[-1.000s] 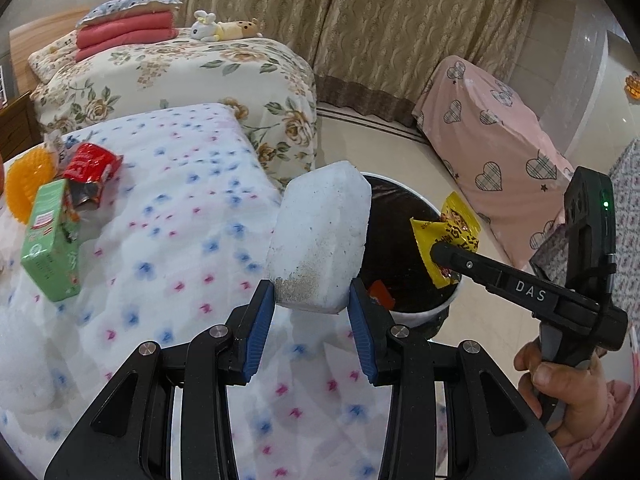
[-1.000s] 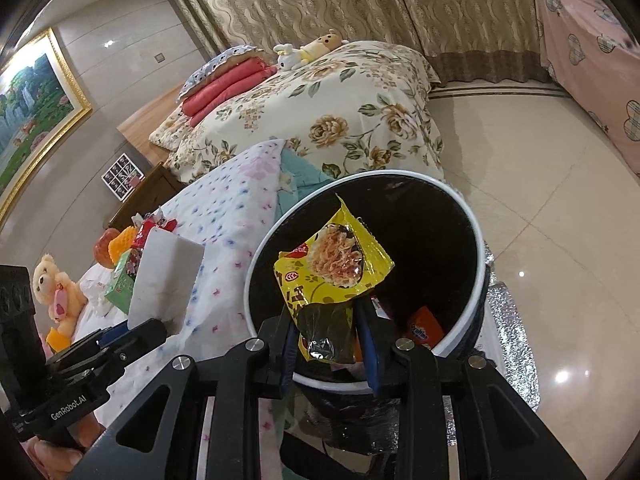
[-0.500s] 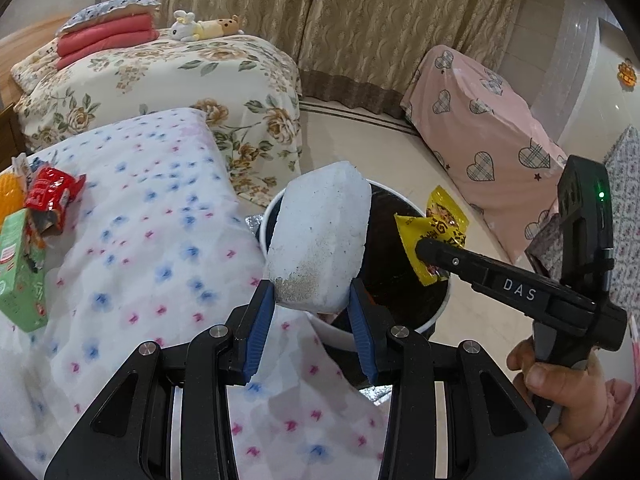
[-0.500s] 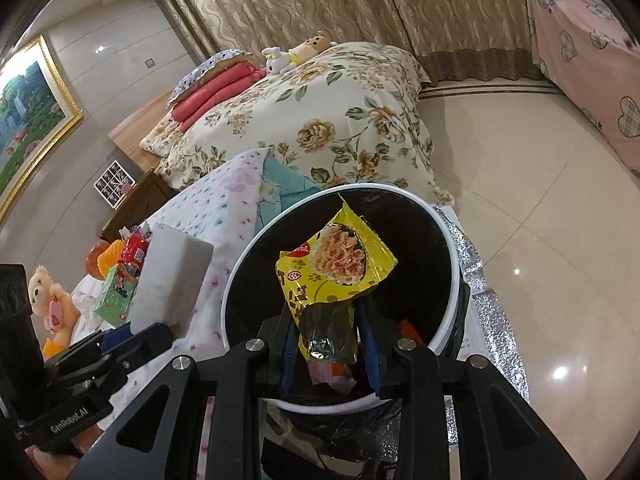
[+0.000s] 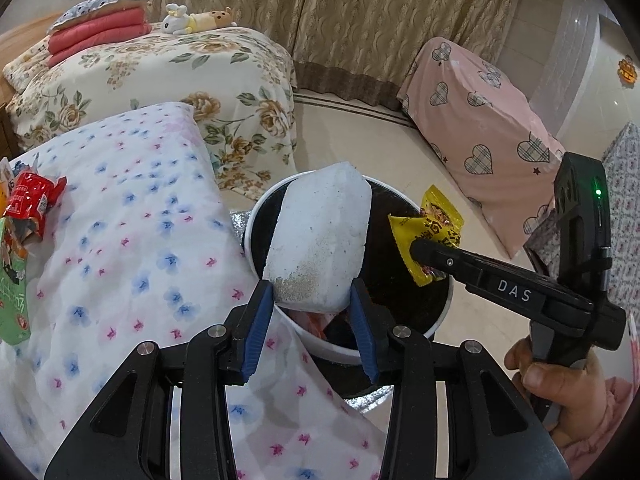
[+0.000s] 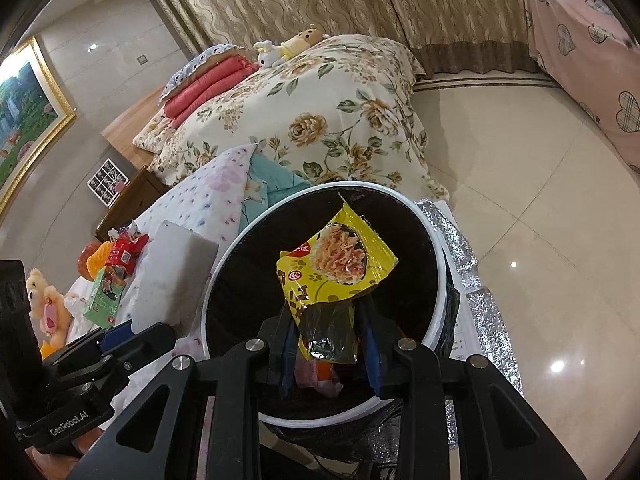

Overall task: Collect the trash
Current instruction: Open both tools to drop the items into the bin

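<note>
My left gripper [image 5: 312,296] has a white foam block [image 5: 324,236] upright between its blue pads, over the near left rim of the black-lined, white-rimmed trash bin [image 5: 336,354]. Its jaws are opening, though the pads still touch the block. My right gripper [image 6: 328,320] is shut on a yellow snack wrapper [image 6: 332,268] and holds it above the bin's [image 6: 440,280] open mouth. In the left wrist view the yellow wrapper [image 5: 430,232] and the right gripper [image 5: 416,248] show at the right. The right wrist view shows the foam block [image 6: 172,276] at the left. Some trash lies in the bin.
A red wrapper [image 5: 34,200] and a green carton [image 5: 12,292] lie on the flower-dotted quilt [image 5: 120,240] at the left. Behind stand a floral bed [image 5: 160,68] and pink heart-patterned furniture [image 5: 480,120]. Silver foil [image 6: 468,264] lies under the bin. A hand [image 5: 552,380] grips the right tool.
Both grippers have shifted toward the bin with their loads. The foam block now hangs over the bin's rim, and the quilt's clutter has slid to the left edge of view.
</note>
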### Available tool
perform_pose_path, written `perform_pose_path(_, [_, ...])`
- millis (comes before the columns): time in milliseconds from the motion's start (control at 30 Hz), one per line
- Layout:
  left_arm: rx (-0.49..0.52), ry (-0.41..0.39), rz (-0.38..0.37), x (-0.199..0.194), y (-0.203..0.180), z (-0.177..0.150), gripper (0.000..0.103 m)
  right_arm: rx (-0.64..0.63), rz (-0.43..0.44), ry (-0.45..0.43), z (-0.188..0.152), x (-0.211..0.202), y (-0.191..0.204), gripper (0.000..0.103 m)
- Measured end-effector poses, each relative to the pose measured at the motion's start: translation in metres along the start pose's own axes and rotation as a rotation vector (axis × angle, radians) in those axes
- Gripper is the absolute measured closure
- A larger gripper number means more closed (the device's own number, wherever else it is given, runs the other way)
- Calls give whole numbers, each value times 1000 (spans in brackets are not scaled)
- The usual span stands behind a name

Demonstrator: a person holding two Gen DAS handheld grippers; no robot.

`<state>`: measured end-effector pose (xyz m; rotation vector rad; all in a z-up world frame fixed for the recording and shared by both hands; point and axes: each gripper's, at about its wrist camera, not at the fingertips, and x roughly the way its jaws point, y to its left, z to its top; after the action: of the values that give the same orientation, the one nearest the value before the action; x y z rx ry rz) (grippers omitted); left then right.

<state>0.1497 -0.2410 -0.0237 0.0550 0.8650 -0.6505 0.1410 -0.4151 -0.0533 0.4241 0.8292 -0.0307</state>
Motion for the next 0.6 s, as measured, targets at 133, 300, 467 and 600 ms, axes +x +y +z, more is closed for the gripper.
perform_pose_path(133, [3, -4, 6, 1, -1, 2, 57, 4, 1, -3, 2, 1, -2, 72])
perform_pose_path(300, [-20, -19, 16, -4, 5, 0, 40, 26, -2, -5, 2, 1, -4, 37])
perform_pose_path(467, [-35, -30, 37, -16, 16, -11, 36, 32, 2, -11, -1, -1, 0, 27])
perform_pose_path(600, [-67, -33, 51, -26, 29, -23, 35, 31, 12, -9, -3, -2, 7, 24])
